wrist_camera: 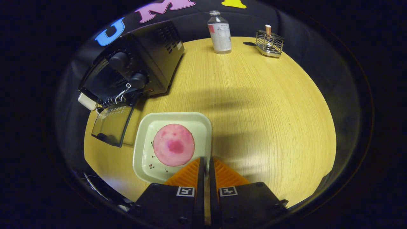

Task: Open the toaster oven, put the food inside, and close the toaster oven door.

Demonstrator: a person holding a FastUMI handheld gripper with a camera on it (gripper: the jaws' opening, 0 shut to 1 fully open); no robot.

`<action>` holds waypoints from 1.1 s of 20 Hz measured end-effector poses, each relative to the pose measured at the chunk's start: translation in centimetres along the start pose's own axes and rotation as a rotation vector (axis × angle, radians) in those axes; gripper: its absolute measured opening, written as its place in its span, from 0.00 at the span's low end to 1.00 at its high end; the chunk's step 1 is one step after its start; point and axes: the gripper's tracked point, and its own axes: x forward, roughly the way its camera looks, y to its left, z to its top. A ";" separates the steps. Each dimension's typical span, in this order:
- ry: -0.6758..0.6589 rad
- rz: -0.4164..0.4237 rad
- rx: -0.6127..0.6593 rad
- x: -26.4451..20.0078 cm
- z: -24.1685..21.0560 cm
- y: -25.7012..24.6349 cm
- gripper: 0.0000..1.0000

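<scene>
A black toaster oven (149, 60) stands on the round wooden table (260, 105), ahead and to the left. Its glass door (111, 125) hangs open and lies flat towards me. Just right of the door is a pale square plate (143, 159) carrying a round pink slice of food (173, 145). My gripper (206, 163) is at the plate's near right corner. The fingers stand almost together, and the plate's rim runs into the thin gap between them. They hide that corner of the plate.
A clear bottle (219, 33) with a label stands at the far side of the table. To its right is a small wire rack (269, 43) holding an upright stick. A metal clip (122, 93) hangs at the oven's front, under the knobs.
</scene>
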 end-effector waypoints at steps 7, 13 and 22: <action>0.024 0.134 0.168 0.1 -0.5 0.9 0.07; 0.024 0.211 0.426 -1.5 -0.4 0.3 0.06; -0.063 0.278 0.543 -5.3 2.3 -0.9 0.06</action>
